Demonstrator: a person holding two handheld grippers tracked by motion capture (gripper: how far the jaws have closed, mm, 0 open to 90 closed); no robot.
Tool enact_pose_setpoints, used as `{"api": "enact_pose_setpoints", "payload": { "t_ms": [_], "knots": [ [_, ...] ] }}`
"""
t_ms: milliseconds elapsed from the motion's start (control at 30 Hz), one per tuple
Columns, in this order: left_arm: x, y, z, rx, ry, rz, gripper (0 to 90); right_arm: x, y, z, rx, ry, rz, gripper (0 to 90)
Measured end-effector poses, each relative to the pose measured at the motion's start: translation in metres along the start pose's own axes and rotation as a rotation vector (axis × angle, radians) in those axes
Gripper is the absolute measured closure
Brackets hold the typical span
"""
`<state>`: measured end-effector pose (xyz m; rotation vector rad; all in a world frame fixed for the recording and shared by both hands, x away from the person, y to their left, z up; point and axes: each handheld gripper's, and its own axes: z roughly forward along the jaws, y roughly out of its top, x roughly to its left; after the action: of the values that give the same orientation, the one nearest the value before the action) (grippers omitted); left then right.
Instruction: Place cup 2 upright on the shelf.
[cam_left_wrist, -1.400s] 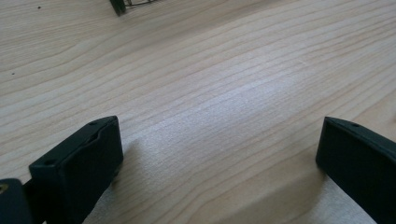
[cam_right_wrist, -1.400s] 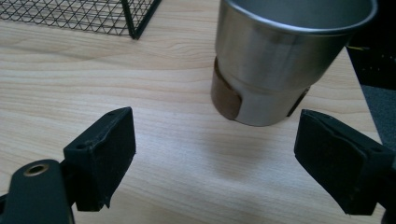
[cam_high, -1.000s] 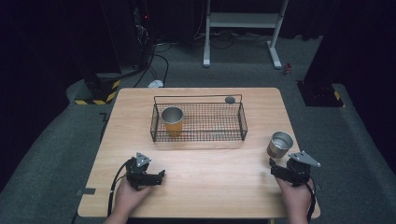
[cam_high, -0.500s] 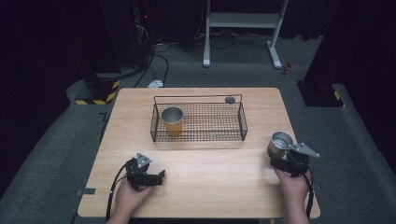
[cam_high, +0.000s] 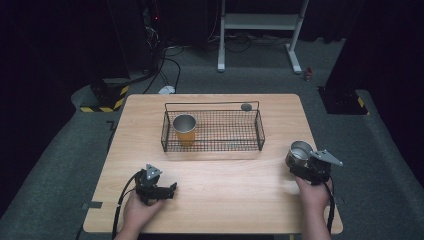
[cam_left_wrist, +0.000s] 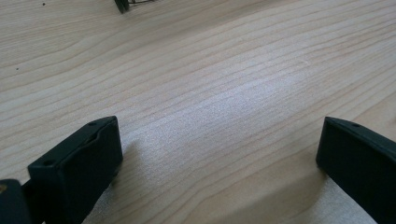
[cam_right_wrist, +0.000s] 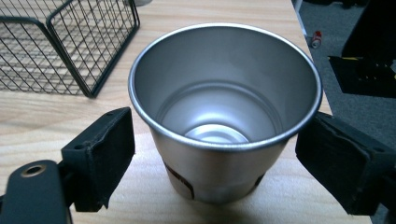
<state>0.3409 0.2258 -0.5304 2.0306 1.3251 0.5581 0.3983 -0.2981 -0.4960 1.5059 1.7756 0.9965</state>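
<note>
**Steel cup framed, not yet gripped**

My right gripper (cam_right_wrist: 215, 154) straddles the steel cup (cam_right_wrist: 224, 116) at the right edge of the worktop (cam_high: 225, 185) — fingers wide, holding nothing. An uneven squeeze could tip it over that edge. My left gripper (cam_left_wrist: 219, 154) rests lower left — open, empty.

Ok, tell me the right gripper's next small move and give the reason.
Probably close the right gripper on the steel cup. The cup stands upright on the table between the open jaws, one on each side of its wall, with a small gap visible at the left one, so nothing grips it yet.
</note>
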Motion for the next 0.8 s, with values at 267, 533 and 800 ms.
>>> {"api": "enact_pose_setpoints", "payload": {
  "t_ms": [267, 533, 800],
  "knots": [
    [0.000, 0.000, 0.000, 0.000, -0.002, 0.004, 0.7, 0.001, 0.005, 0.008, -0.004, 0.001, 0.003, 12.7],
    [0.000, 0.000, 0.000, -0.001, -0.002, 0.006, 0.9, 0.000, 0.007, 0.014, -0.003, 0.000, 0.020, 17.4],
    [0.000, 0.000, 0.000, -0.003, -0.001, 0.006, 0.9, 0.003, 0.008, 0.012, -0.006, -0.006, 0.004, 18.2]
  ]
}}
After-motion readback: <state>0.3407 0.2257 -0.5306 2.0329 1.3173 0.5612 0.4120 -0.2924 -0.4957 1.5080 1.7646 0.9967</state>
